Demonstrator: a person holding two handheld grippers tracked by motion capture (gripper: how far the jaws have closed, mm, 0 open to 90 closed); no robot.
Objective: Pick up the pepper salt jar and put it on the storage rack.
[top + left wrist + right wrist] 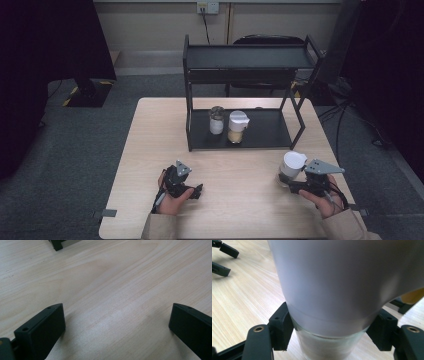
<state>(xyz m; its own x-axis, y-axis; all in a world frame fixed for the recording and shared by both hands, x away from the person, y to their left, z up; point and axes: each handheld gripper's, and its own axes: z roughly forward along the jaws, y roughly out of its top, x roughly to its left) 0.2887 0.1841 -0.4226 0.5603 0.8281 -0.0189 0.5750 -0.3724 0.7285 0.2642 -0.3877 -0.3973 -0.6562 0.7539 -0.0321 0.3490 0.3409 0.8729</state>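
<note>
Jar [291,169] in the right gripper [295,186]: no label readable.
Shelf jars [216,120]: perhaps labelled, too small to tell.
Wall socket [208,7]: no legible marking.
Table [240,200]: no text.

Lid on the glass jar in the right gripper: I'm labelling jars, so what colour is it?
White lid on the glass jar; clearest in the right gripper view.

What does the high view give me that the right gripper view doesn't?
High view alone: the black shelf rack with two jars on its lower shelf, and both hands. Right gripper view alone: the right tongs pressed on the held jar's glass just below its white lid. Both: that jar, the wooden table, the open left tongs.
</note>
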